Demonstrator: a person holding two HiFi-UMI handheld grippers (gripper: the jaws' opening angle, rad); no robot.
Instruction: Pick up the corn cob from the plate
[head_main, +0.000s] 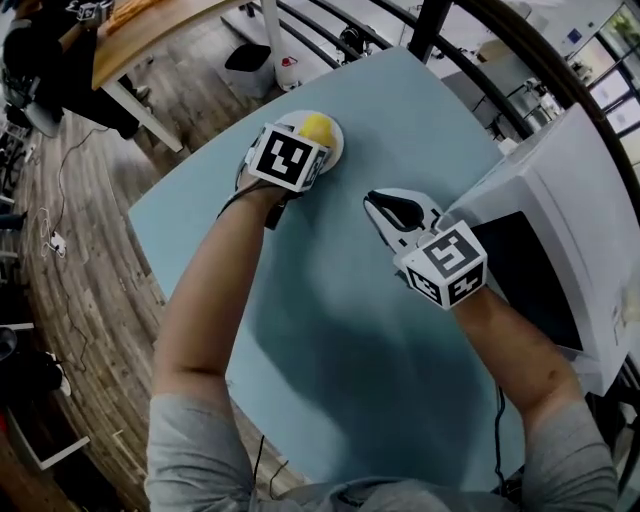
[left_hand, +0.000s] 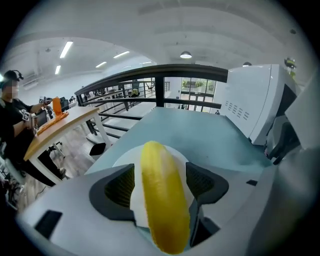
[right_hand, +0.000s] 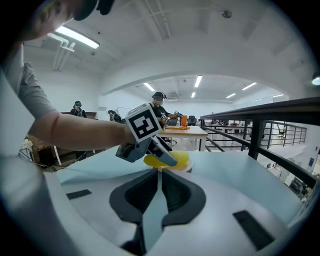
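Straddles corn cob (left_hand: 162, 200) lengthwise with left gripper (left_hand: 160, 182) spread wide, untouching, at table's (head_main: 330, 330) far edge; right gripper (right_hand: 158, 175) clenched empty, farther off.

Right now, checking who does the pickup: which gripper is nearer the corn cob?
Left. The left gripper straddles the corn cob on the plate, jaws open; the right gripper, shut, hangs apart.

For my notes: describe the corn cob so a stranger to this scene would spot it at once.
On the light blue table, look near the far edge for a round white plate. The corn cob lies on it, between the open jaws of the left hand-held gripper; it is the only yellow thing there.
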